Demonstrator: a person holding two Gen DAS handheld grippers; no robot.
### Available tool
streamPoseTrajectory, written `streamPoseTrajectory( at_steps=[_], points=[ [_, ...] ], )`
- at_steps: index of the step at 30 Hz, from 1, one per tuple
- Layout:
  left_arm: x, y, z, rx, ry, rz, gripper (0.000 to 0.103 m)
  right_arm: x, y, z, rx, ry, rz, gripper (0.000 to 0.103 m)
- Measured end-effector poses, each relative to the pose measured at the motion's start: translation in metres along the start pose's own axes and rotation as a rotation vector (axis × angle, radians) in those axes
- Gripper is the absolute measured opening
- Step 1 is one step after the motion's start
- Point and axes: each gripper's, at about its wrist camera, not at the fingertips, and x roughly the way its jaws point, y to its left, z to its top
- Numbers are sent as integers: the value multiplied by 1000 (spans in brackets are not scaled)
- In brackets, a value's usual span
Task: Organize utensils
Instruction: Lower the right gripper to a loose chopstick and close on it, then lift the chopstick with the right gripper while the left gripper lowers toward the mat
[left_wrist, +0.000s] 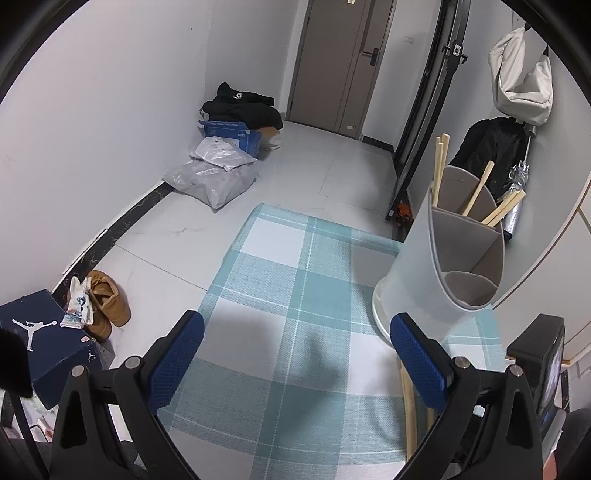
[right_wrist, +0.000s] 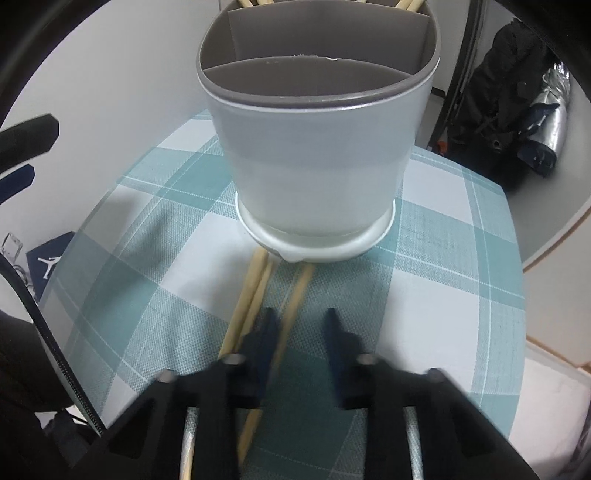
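Loose chopsticks on checked cloth, right in front of the utensil holder.

Chopsticks lie on the teal plaid tablecloth, tips at the base of the grey divided holder, more sticks standing in its back compartment. Right gripper blurred, jaws nearly together around one stick, contact unclear. Left gripper wide apart, empty, beside holder.

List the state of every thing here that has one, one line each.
Utensil holder: upright on the checked cloth, chopsticks standing in its back compartments, front compartment empty.
Loose chopsticks: lying flat on the cloth in front of the holder.
Left gripper: open, nothing between its fingers.
Right gripper: blurred; one chopstick runs between its fingers, a gap still showing.
Door: shut.
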Motion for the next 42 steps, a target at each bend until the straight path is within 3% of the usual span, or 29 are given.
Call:
streamPoseTrajectory(
  at_steps=[2,13,18,22,27,28,29,30,33,42],
  points=[
    [1,1,-1,1,11,-7,99,-2,-3,-2,1,4,12,8],
    [-1,3,2,-30,22,-20,99,-18,-9,-16,-21,43,75,5],
    [0,5,0,-39,32,-22,99,-18,-7,-24,-39,49,58,7],
    [3,5,-3,-31,47,-16,99,-15,-2,-16,-24,43,70,20],
    [11,3,-8,-11,91,-20,99,-5,-3,-3,-24,22,76,21],
    [12,2,-9,-6,97,-16,99,-4,-4,-1,-20,20,82,19],
    [15,0,-10,0,105,-13,99,-2,-6,0,-14,19,80,11],
    [17,-2,-11,8,116,-15,99,-1,-9,2,-2,21,75,6],
    [23,-9,-16,31,144,-21,99,-1,-27,4,106,29,148,6],
    [38,-49,-30,140,244,-78,99,-22,-91,7,411,-54,329,6]
  ],
)
